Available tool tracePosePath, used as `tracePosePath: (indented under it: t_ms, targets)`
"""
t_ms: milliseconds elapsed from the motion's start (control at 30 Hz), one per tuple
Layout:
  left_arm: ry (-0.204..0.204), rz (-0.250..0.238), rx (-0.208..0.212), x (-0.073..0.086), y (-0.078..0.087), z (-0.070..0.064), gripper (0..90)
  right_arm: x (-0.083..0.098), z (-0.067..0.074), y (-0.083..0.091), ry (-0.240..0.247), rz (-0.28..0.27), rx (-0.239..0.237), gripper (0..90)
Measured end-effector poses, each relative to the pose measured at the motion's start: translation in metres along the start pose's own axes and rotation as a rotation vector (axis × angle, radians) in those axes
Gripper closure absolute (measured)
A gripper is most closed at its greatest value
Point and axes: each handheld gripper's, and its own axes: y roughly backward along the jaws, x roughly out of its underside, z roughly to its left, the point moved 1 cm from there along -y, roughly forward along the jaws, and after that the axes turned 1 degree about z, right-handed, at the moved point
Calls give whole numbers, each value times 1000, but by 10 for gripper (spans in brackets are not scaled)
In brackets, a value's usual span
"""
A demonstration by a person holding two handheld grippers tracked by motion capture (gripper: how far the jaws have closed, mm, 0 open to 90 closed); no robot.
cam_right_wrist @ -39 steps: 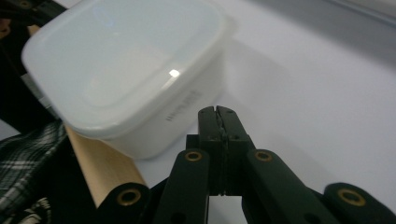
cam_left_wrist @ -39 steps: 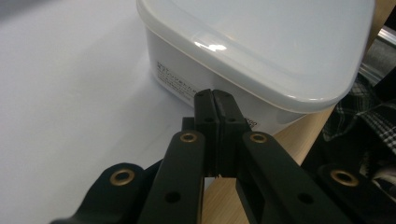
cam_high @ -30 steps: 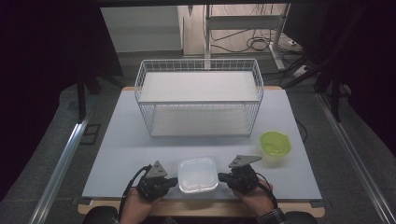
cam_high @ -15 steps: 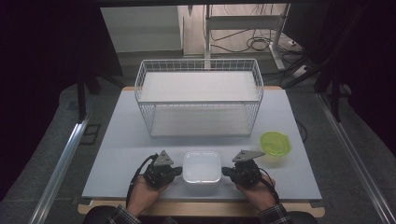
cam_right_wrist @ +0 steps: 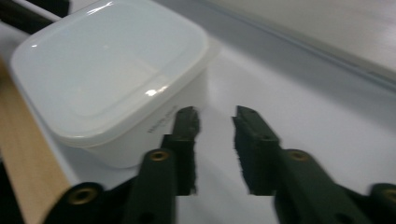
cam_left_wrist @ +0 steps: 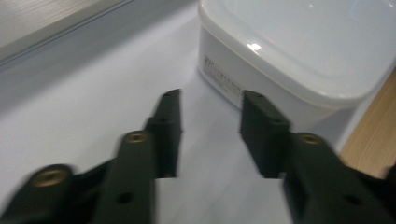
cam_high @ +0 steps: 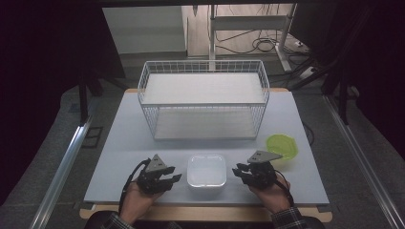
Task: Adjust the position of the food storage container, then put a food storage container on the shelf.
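My left hand-held gripper [cam_high: 173,180] is a matte black body with a grey three-cornered plate on top and a black cable looping from its rear. My right hand-held gripper [cam_high: 239,171] matches it, plate and cable alike. Up close, each pair of black jaws ends in flat rectangular pads, with brass-coloured screw inserts set into the links behind them. At both wrists I see dark plaid sleeve cuffs [cam_high: 285,218].

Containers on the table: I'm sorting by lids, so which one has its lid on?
The white square plastic container, between the left gripper and right gripper. The green bowl and wire basket stand open.
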Motion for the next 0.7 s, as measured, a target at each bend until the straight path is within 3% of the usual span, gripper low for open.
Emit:
tracePosePath:
  t_ms: [133, 300, 500, 700]
  targets:
    - [-27, -16, -8, 8, 9, 1, 370, 2, -5, 6, 15, -28, 27, 495]
    - [-9, -36, -19, 13, 14, 5, 187, 7, -9, 8, 26, -46, 21, 275]
    - [6, -45, -19, 16, 15, 8, 109, 9, -16, 11, -30, -80, 7, 174]
    - [-16, -83, -43, 19, 10, 12, 22, 9, -14, 10, -21, -83, -7, 109]
